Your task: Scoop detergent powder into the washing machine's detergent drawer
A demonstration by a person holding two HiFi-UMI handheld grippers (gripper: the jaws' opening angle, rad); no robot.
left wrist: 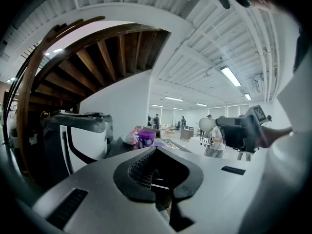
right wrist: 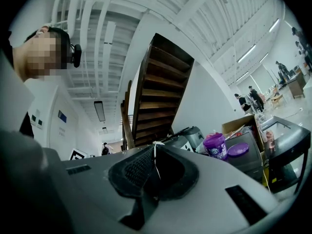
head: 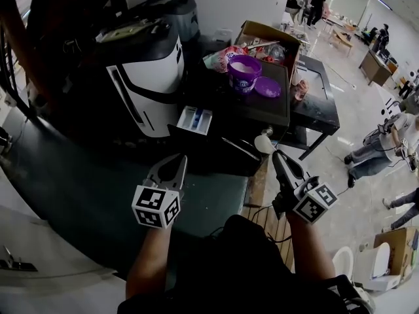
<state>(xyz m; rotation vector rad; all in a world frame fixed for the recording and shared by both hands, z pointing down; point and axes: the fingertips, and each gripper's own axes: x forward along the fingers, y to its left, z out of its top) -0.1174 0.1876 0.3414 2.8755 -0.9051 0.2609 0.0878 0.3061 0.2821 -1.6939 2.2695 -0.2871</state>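
The white-and-black washing machine [head: 147, 70] stands at the left with its detergent drawer [head: 194, 120] pulled out, blue insert showing. A purple tub of white powder [head: 244, 72] stands open on the dark top behind it, its purple lid [head: 267, 87] lying beside it; the tub [right wrist: 215, 145] also shows in the right gripper view. My right gripper [head: 276, 156] is shut on a white scoop [head: 264, 144], held to the right of the drawer and well short of the tub. The scoop's handle [right wrist: 155, 152] shows edge-on between the jaws. My left gripper [head: 177, 163] is shut and holds nothing, in front of the drawer.
A cardboard box [head: 270, 34] and a pink bag [head: 221, 56] sit behind the tub. A black side table [head: 315, 103] stands to the right. Wooden stairs [right wrist: 161, 91] rise behind the machine. Several people stand in the hall at the far right.
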